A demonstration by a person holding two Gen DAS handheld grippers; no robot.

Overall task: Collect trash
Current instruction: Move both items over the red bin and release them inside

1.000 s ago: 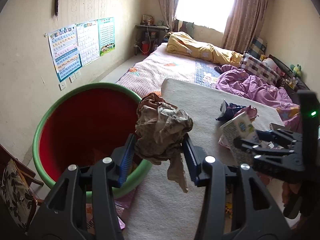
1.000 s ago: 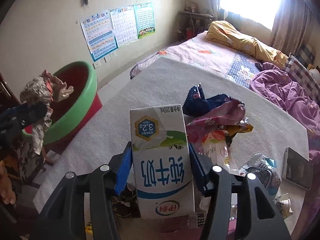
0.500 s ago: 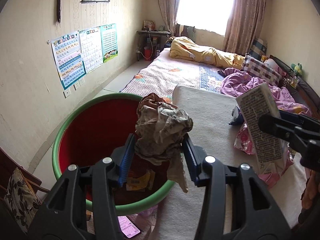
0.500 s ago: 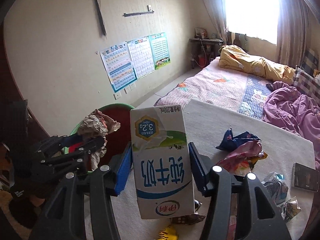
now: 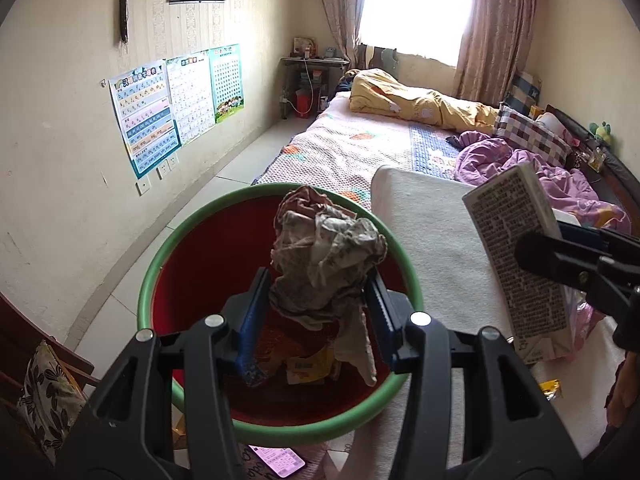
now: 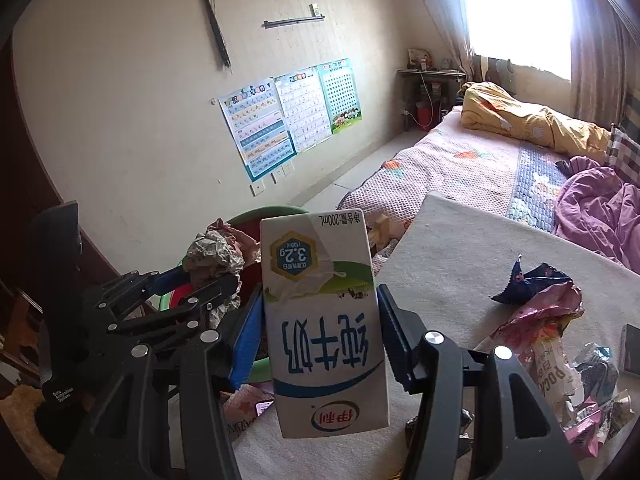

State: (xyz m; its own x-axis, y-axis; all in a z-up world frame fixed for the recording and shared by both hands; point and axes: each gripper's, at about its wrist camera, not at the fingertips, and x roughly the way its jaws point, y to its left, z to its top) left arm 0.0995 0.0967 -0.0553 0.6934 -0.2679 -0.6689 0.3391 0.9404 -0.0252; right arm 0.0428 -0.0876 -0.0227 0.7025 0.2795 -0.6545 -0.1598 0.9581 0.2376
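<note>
Surroundings: cream-covered table (image 5: 432, 240) beside a bed (image 5: 360, 148); learning posters (image 5: 176, 104) on the wall; loose snack wrappers (image 6: 548, 320) on the table's right part.

Red basin with green rim (image 5: 160, 280): beside the table edge, a few wrappers at its bottom.

Left gripper (image 5: 316, 312): clamped on a crumpled paper wad (image 5: 324, 256), which hangs over the basin's opening.

Right gripper (image 6: 320, 332): clamped on a milk carton (image 6: 320, 312) (print upside down), raised above the table, just right of the left gripper.

Change: a second ago the wad was over the basin's near rim and the carton low among the wrappers.
</note>
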